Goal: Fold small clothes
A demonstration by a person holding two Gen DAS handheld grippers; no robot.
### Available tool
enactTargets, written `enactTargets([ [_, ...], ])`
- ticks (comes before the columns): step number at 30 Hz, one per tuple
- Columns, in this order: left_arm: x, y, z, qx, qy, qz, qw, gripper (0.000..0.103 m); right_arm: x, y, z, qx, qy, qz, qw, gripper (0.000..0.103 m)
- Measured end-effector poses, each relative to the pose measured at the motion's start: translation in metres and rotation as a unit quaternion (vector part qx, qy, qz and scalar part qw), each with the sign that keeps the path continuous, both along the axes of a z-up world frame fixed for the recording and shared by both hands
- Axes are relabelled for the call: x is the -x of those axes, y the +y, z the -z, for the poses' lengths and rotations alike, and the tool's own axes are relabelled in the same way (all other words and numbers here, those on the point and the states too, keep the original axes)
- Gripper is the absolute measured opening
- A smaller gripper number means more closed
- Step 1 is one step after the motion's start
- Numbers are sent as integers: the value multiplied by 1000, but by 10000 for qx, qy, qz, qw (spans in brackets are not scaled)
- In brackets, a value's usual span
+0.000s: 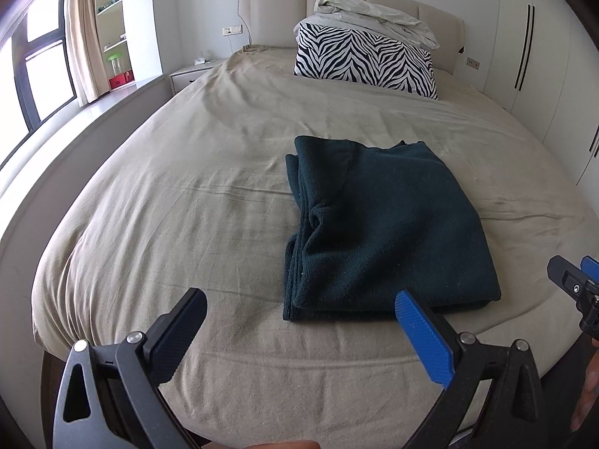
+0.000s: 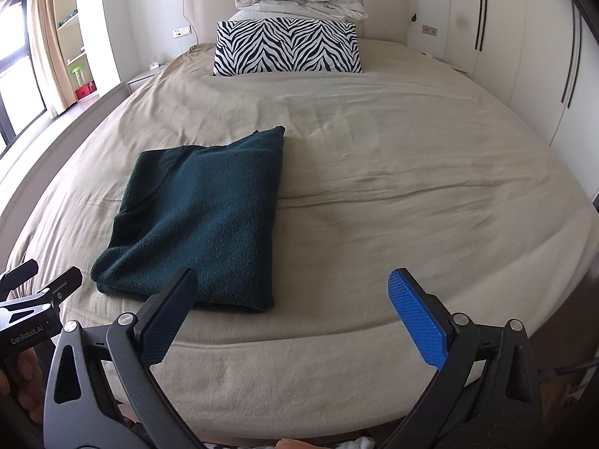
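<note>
Your left gripper [image 1: 299, 321] and right gripper [image 2: 292, 299] hover empty, jaws wide apart, at the bed's [image 1: 149, 205] near edge, where the green garment [image 1: 382, 224] lies folded; pinching only its top layer could undo the fold.

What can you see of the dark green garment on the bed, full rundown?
The dark green garment is a fleece-like or knit piece, folded into a rough rectangle of several layers. Stacked edges and a seam show along its left side in the left wrist view. It lies flat on the beige bedsheet near the foot of the bed. Nothing else touches it: both the left gripper and the right gripper are open, short of it.
</note>
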State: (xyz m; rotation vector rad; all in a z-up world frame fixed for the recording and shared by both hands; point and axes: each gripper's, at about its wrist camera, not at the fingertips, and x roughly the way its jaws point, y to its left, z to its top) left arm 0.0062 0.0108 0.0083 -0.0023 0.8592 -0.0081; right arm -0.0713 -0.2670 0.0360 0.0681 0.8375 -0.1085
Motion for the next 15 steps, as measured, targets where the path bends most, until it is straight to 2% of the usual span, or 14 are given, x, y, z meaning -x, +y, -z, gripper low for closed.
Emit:
enactTargets([
  [15,1,-1,3,51,50,17,10000,103,0,0,4,1,42,-20,10000,103],
])
